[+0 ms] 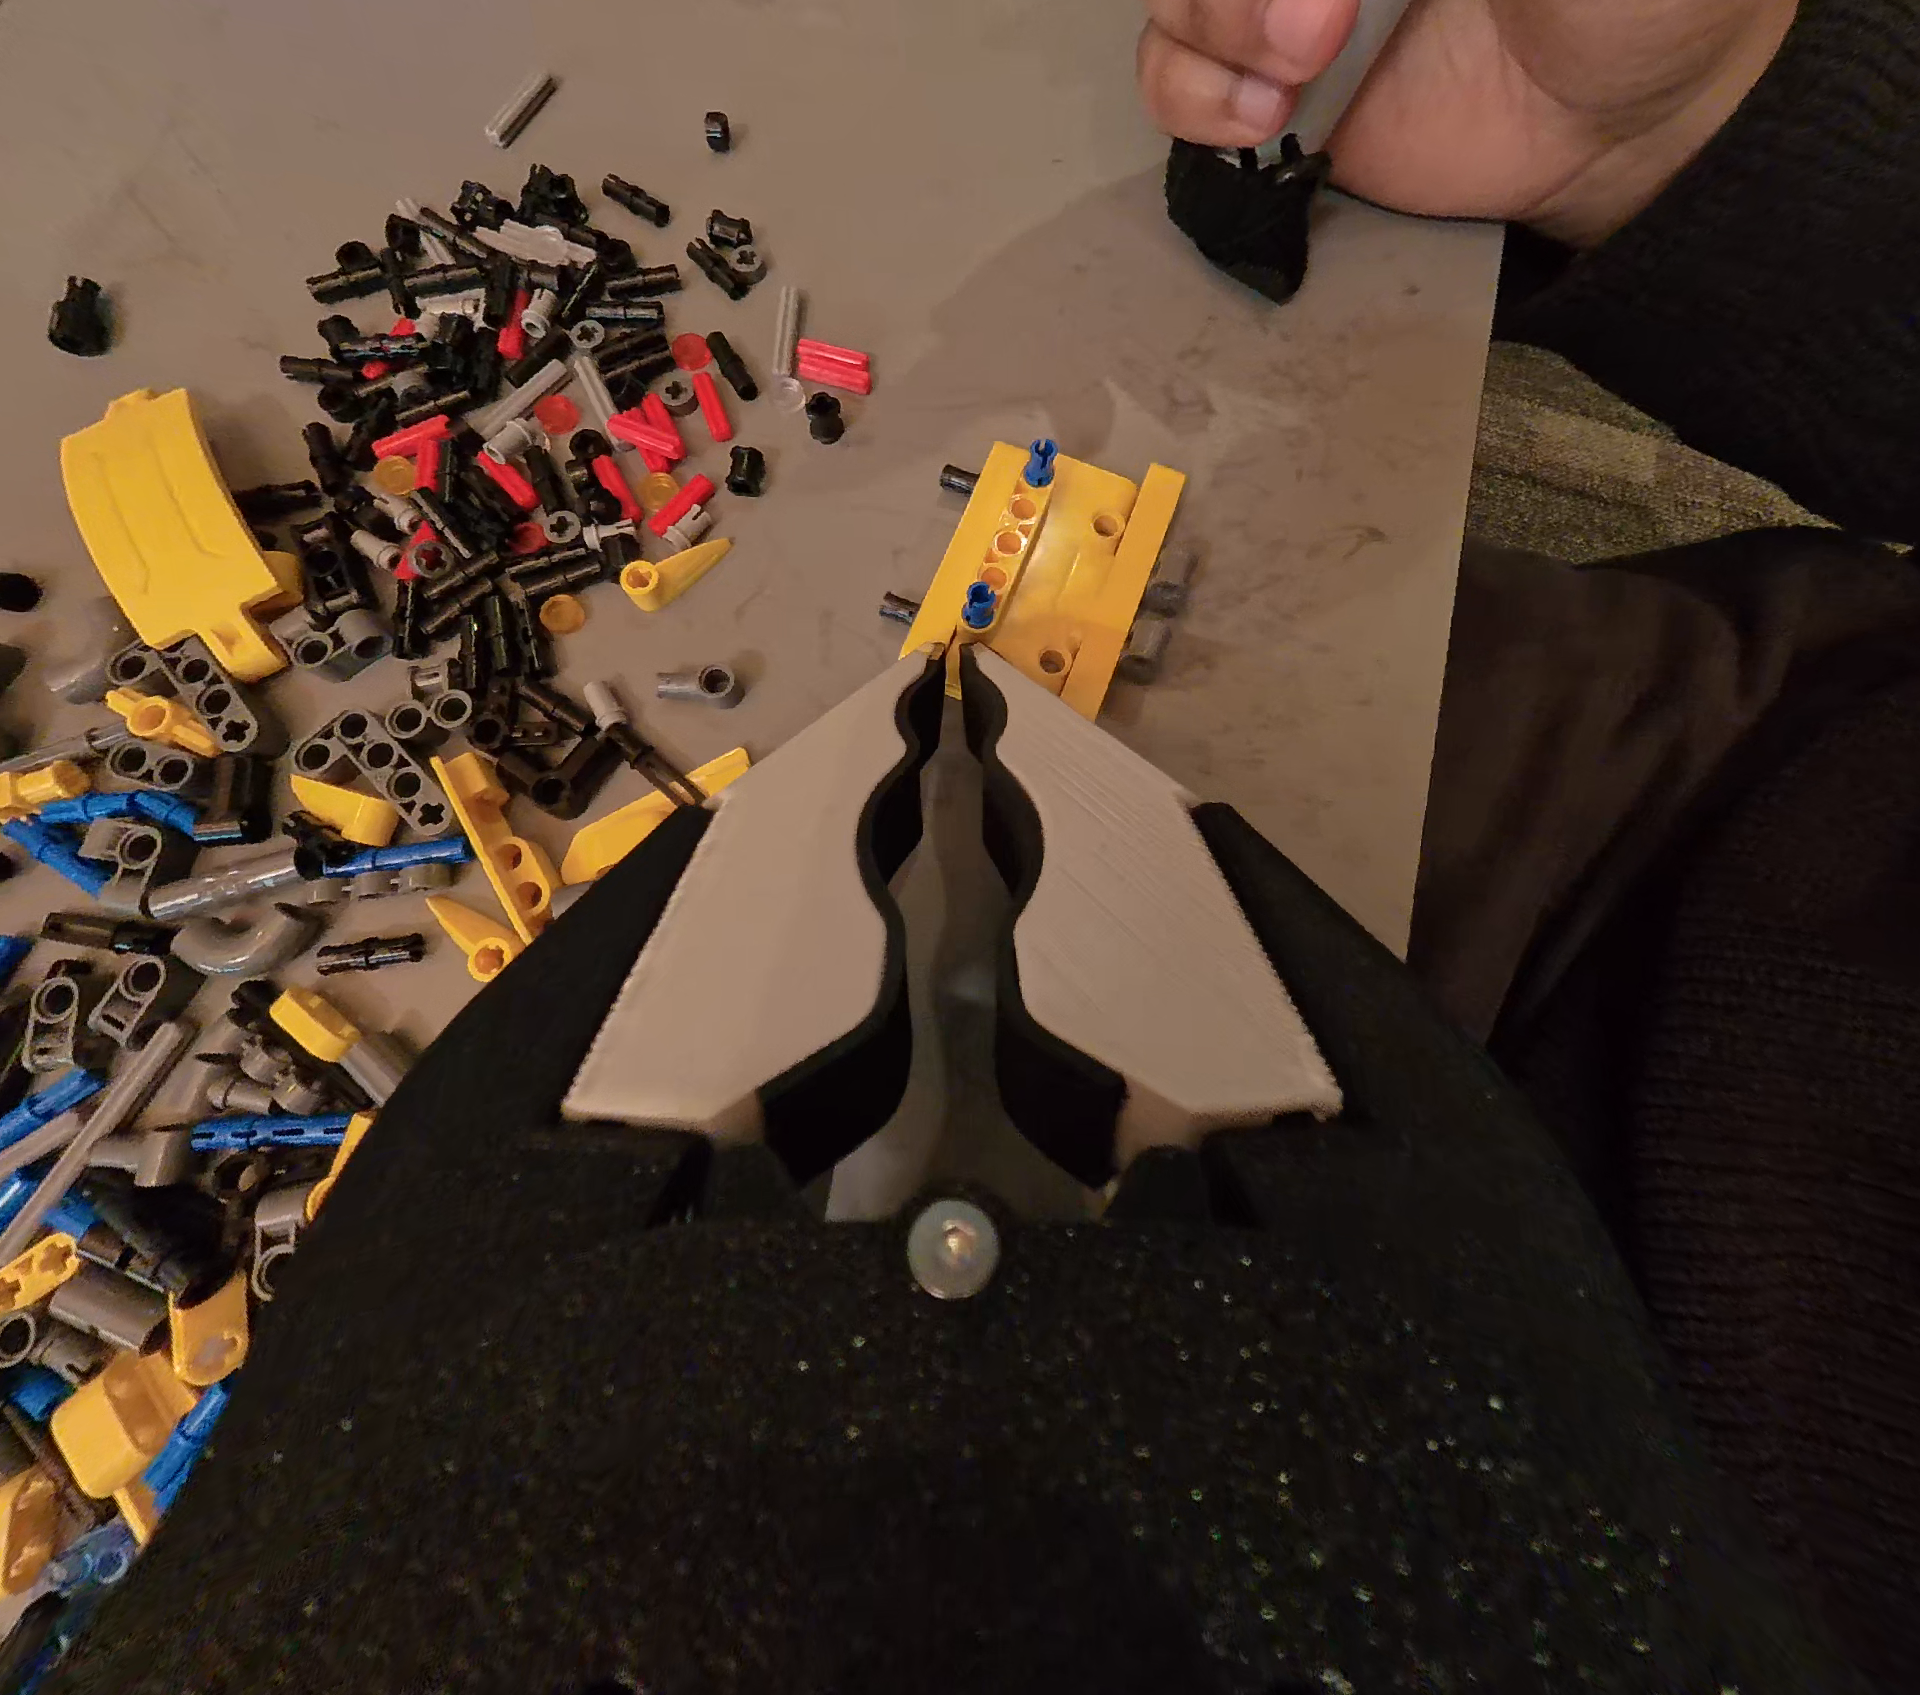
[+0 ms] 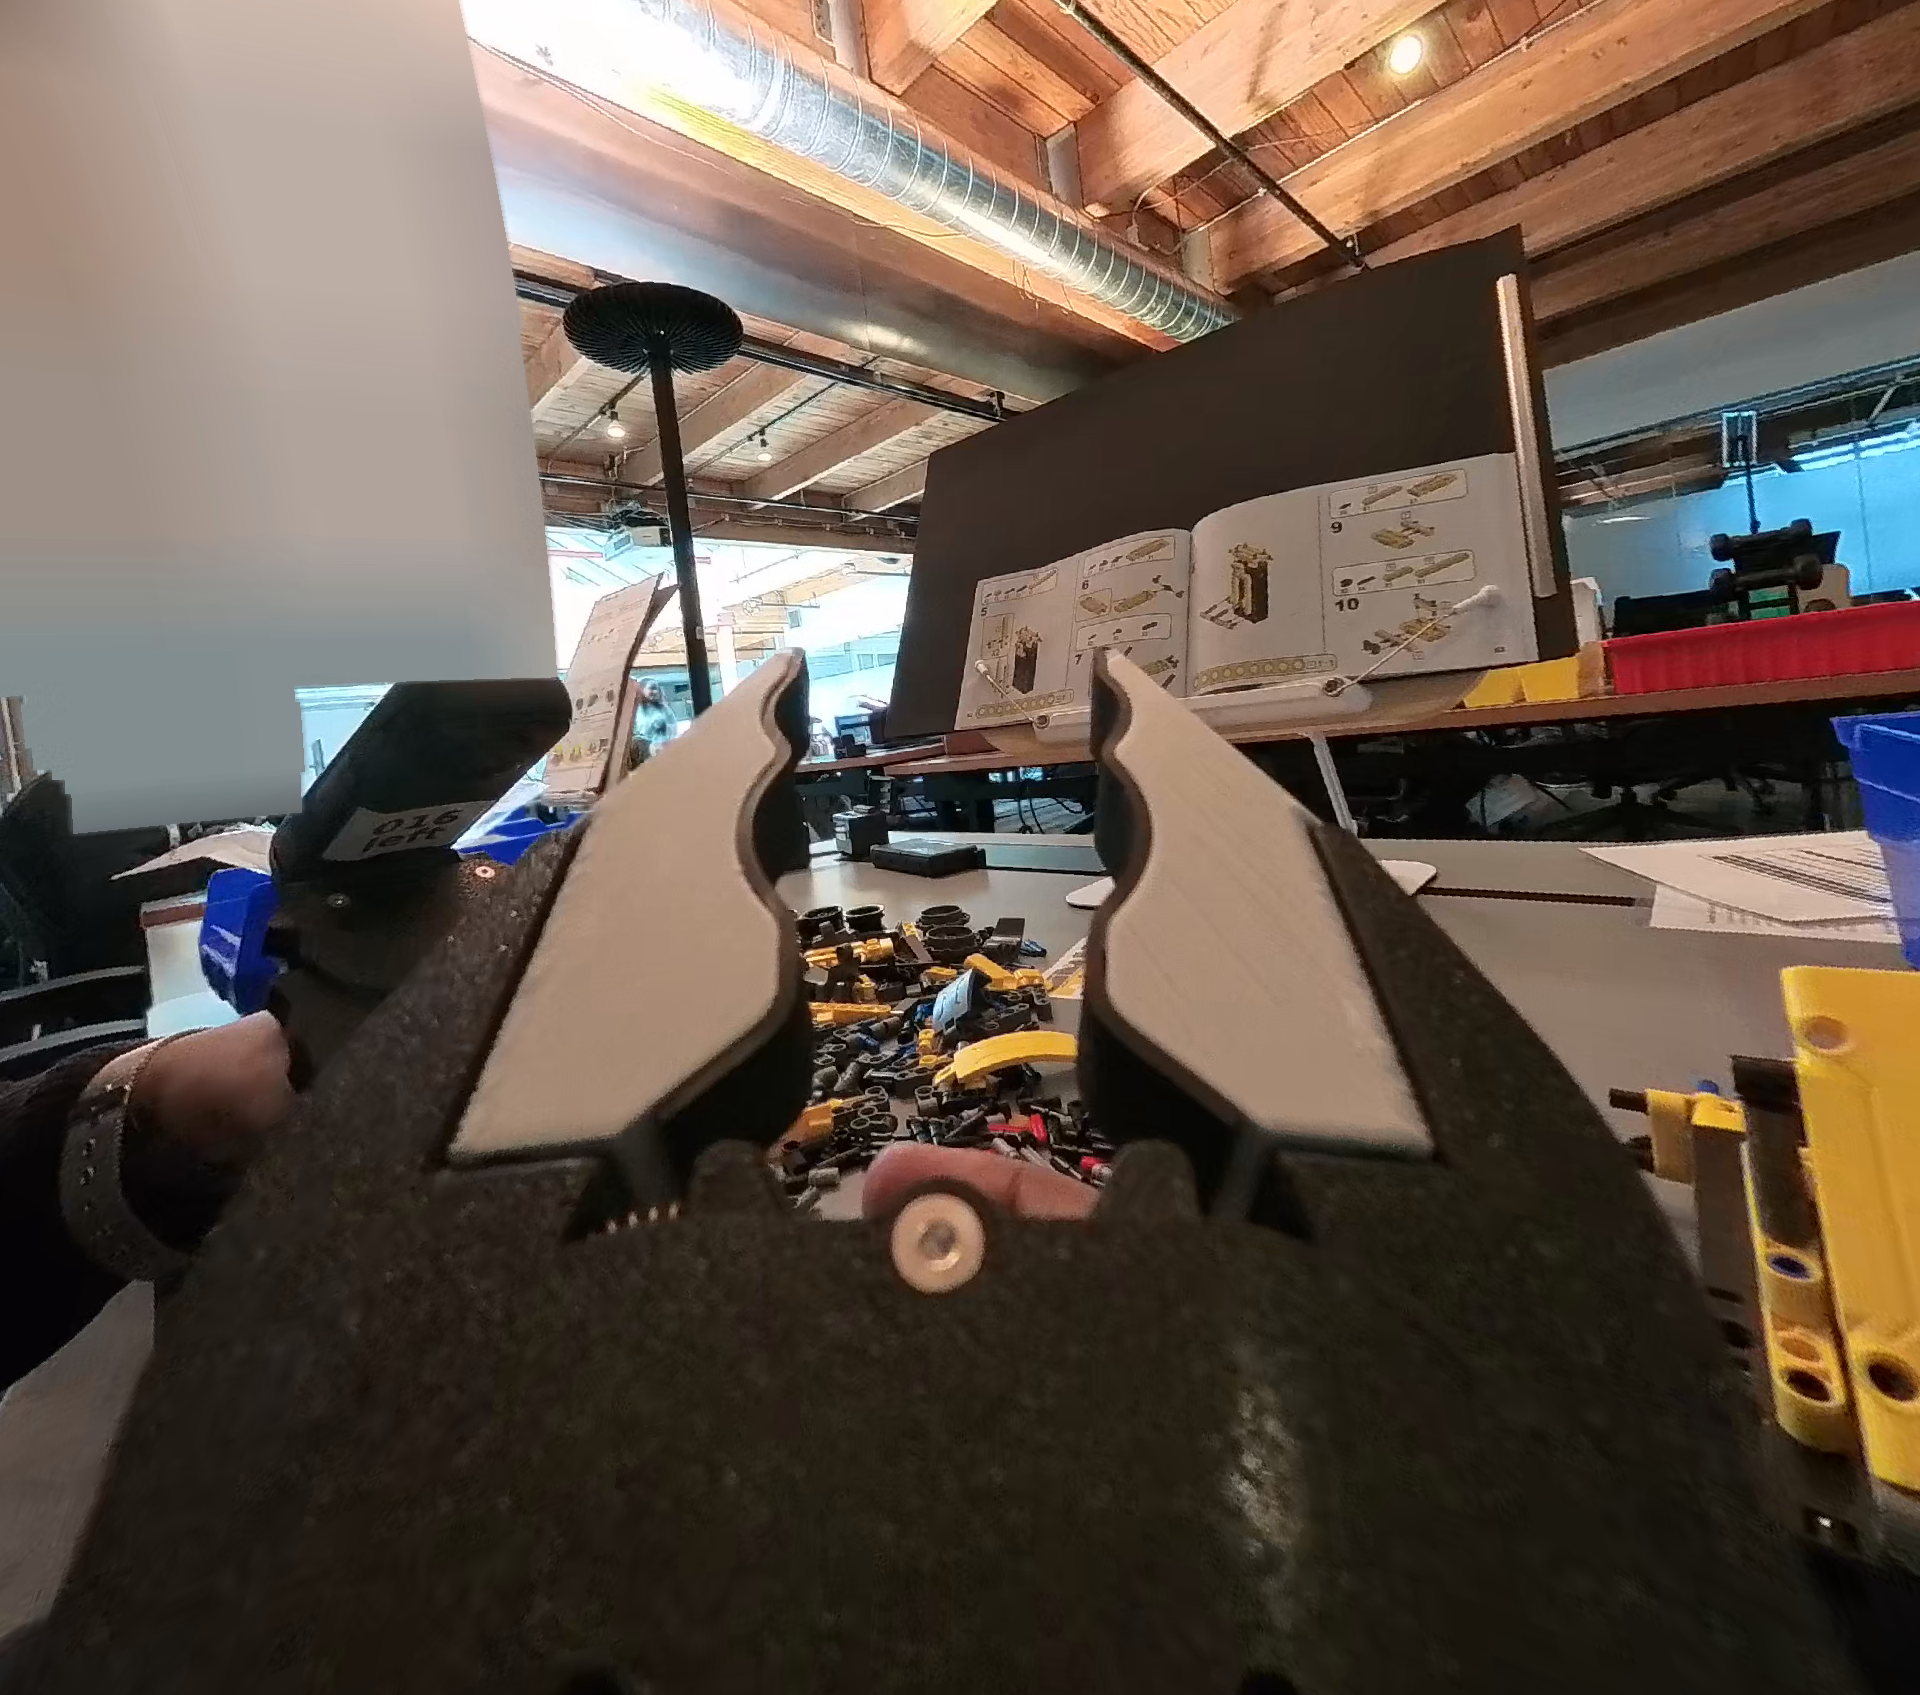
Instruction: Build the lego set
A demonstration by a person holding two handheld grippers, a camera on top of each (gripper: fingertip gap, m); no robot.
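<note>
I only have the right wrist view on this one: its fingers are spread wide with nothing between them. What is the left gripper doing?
Observer: The left gripper is closed to a narrow slit, tips at the near corner of a small yellow assembly lying flat on the grey table. I cannot tell whether it pinches that corner.
Reviewer: Anything fitted to that assembly?
Observer: Two blue pins stand up from its holed yellow beam, one near each end.
Reviewer: What lies beside it?
Observer: A loose pile of black and red pins lies apart from it, on its left.
</note>
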